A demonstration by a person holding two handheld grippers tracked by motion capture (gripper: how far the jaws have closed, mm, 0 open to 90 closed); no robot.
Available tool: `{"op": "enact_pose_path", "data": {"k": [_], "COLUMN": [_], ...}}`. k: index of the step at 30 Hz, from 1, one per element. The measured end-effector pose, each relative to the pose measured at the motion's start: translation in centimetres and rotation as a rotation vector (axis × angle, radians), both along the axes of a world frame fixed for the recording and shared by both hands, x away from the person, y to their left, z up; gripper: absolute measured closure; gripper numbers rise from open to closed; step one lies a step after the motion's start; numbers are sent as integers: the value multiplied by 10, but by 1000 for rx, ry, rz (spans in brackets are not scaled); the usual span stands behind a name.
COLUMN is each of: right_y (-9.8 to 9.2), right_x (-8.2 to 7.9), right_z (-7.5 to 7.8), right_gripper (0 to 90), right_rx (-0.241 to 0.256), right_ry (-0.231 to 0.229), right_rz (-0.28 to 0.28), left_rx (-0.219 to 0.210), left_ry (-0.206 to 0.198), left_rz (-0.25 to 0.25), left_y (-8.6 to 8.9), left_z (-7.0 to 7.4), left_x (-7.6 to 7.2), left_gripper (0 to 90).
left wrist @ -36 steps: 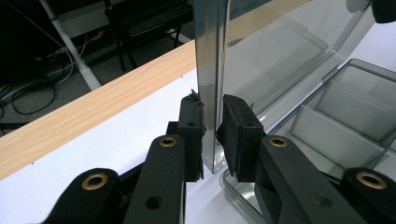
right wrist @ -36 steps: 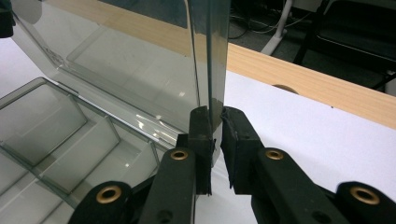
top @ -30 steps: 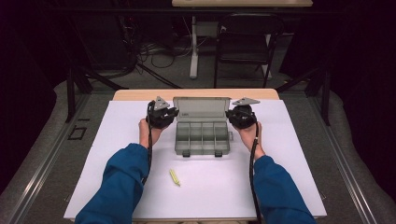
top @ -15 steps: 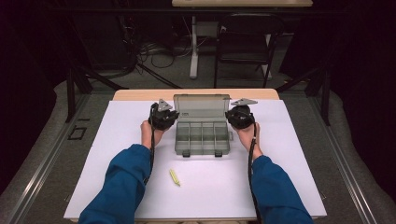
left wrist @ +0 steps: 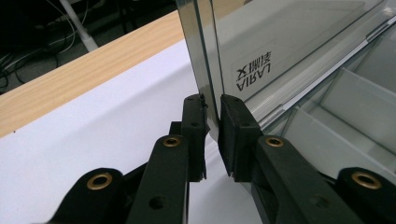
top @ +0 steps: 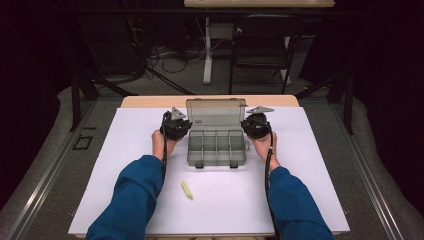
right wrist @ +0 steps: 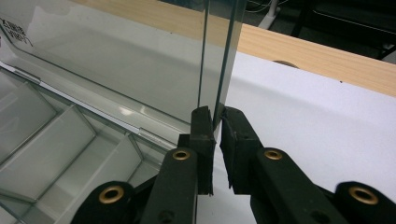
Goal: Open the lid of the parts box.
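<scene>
A clear grey plastic compartment box (top: 216, 146) lies mid-table with its lid (top: 216, 117) standing upright at the far side. My left gripper (top: 176, 126) is shut on the lid's left edge (left wrist: 205, 70), with the jaws pinching it near the hinge, and its midpoint (left wrist: 212, 135) sits on that edge. My right gripper (top: 255, 125) is shut on the lid's right edge (right wrist: 217, 60), its midpoint (right wrist: 217, 128) low on the lid. The box's compartments (right wrist: 56, 140) look empty.
A small yellow-green piece (top: 187, 189) lies on the white sheet (top: 310, 165) in front of the box, between the blue sleeves. The wooden table edge (top: 150, 101) runs behind the lid. A dark chair (top: 260, 45) and cables stand beyond the table.
Both grippers have moved slightly away from me along the box's sides and now clamp the upright lid's edges. The box has not shifted.
</scene>
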State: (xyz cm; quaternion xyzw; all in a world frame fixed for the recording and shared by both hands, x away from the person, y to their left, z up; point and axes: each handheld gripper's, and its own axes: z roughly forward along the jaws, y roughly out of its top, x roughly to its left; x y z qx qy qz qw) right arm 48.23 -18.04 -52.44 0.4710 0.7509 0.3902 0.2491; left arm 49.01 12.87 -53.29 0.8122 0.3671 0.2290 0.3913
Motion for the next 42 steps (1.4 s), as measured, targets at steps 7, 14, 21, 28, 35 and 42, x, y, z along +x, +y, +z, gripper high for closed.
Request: {"op": "enact_pose_path", "data": {"k": [7, 14, 21, 28, 35, 42], "right_y": [2, 2, 1, -2, -7, -15], "right_x": [2, 3, 1, -6, -22, -40], "right_z": [-4, -7, -4, -1, 6, 9], "right_gripper": [826, 815, 768, 658, 545, 432], "right_rx": [-7, -9, -6, 4, 28, 44], "right_ry": [19, 27, 26, 17, 28, 41], "right_rz": [-10, -15, -12, 24, 82, 125], "left_rx": [12, 19, 11, 15, 14, 5], "left_ry": [13, 9, -3, -38, -22, -2], "left_rz": [4, 9, 20, 31, 1, -30], "left_y": [-2, -3, 0, 4, 13, 28], "left_z": [-5, -6, -5, 1, 6, 9], "left_x": [1, 1, 0, -7, -21, -40], "left_gripper": [793, 778, 664, 426, 300, 230]}}
